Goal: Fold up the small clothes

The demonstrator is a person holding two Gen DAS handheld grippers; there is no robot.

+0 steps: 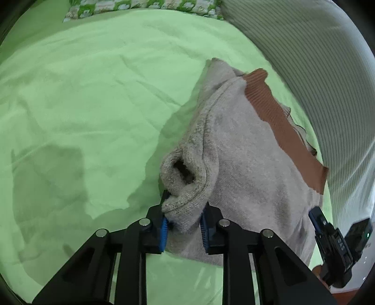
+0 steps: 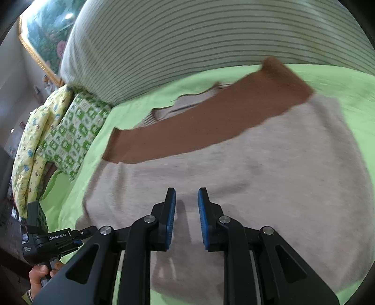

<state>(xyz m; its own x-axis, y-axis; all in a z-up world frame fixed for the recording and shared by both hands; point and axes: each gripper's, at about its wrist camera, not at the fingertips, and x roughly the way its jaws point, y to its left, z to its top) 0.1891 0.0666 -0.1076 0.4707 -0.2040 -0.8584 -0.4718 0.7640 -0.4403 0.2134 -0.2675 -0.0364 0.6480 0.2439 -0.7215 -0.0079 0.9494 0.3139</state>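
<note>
Wide free green sheet (image 1: 82, 105) from nine to twelve o'clock of the sweater (image 1: 246, 164) — blocked at two o'clock by striped cushion (image 1: 316, 70), at twelve by patterned pillow (image 1: 140, 7).

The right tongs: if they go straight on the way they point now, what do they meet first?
Most likely the beige sweater, lying flat on the green sheet directly ahead of the right tongs. Nothing shows between their pads; depth is unclear.

Bedroom: bed sheet (image 1: 93, 93), pillows (image 2: 70, 138)

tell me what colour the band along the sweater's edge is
Brown, on the band of the beige sweater; right wrist view shows it best.
</note>
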